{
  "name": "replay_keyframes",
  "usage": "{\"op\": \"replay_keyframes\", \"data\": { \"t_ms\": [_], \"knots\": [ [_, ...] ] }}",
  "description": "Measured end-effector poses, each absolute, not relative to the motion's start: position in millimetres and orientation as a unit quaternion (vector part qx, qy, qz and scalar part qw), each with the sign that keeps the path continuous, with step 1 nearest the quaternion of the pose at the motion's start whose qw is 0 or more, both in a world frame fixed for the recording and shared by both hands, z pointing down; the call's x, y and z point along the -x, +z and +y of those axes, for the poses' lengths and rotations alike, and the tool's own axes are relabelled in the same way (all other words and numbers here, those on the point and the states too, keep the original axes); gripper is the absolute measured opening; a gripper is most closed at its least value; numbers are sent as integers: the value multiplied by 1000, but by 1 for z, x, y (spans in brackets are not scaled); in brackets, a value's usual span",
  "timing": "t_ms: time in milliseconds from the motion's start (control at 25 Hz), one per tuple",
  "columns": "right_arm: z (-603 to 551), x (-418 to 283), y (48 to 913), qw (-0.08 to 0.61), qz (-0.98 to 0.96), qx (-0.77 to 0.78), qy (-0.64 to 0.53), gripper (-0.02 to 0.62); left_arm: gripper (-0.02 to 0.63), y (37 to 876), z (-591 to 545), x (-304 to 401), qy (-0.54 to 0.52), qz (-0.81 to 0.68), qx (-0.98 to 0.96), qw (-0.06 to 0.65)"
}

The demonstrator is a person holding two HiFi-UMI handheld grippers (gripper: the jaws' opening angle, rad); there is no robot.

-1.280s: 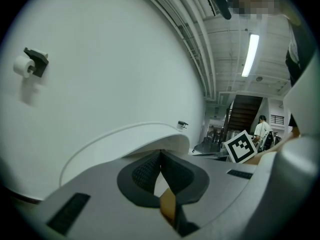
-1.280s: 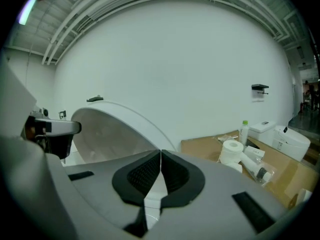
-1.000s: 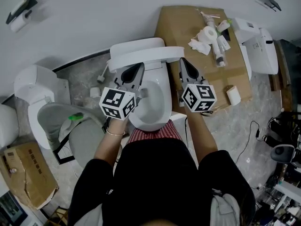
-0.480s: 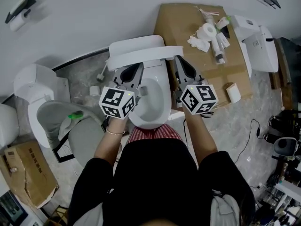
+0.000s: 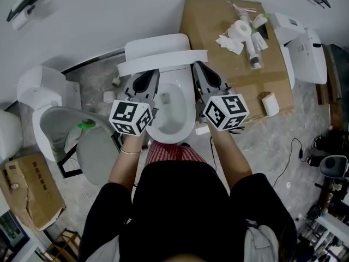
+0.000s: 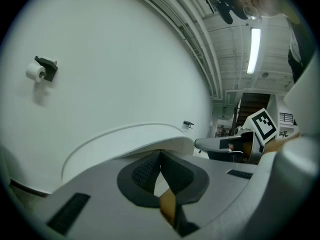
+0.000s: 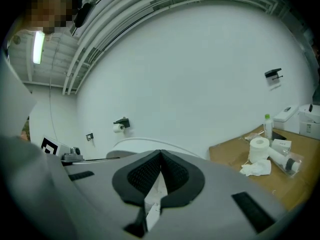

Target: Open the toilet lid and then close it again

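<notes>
The white toilet (image 5: 170,113) stands in the middle of the head view, its bowl uncovered. Its lid (image 5: 162,60) is raised and shows edge-on as a white band in front of the tank. My left gripper (image 5: 151,74) is shut with nothing in it, its tips just under the lid's left part. My right gripper (image 5: 197,66) is also shut and empty, its tips by the lid's right end. Whether either touches the lid I cannot tell. In the left gripper view the lid's curved rim (image 6: 125,140) lies right beyond the shut left gripper (image 6: 160,154). The right gripper view shows the lid (image 7: 150,145) past the shut right gripper (image 7: 160,154).
A cardboard box (image 5: 240,75) at the right carries a toilet roll (image 5: 240,29), tissue and bottles. Other white toilets stand at the left (image 5: 38,94) and far right (image 5: 302,48). A grey seat (image 5: 98,158) and another carton (image 5: 27,192) lie at the lower left.
The right gripper has shifted left, closer to the bowl and the lid's right end. The left gripper has hardly moved. The lid stays raised.
</notes>
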State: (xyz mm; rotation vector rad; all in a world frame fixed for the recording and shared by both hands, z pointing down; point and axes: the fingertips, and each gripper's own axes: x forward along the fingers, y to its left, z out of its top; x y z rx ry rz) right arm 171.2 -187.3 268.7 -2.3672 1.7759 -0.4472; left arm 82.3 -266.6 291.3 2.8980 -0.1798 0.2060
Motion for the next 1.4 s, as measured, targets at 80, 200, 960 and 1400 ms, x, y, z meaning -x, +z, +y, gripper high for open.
{"op": "replay_keyframes", "data": {
  "t_ms": [80, 200, 960, 1400],
  "knots": [
    [-184, -169, 270, 74, 595, 786, -150, 20, 5, 292, -262, -79, 72, -67, -989, 115],
    [-181, -165, 272, 76, 601, 781, -152, 20, 5, 293, -257, -72, 74, -77, -988, 111],
    [-163, -148, 285, 70, 617, 769, -153, 20, 5, 302, -230, -54, 80, -96, -985, 116],
    [-155, -142, 291, 70, 615, 770, -157, 20, 5, 308, -223, -45, 86, -98, -984, 119]
  ]
}}
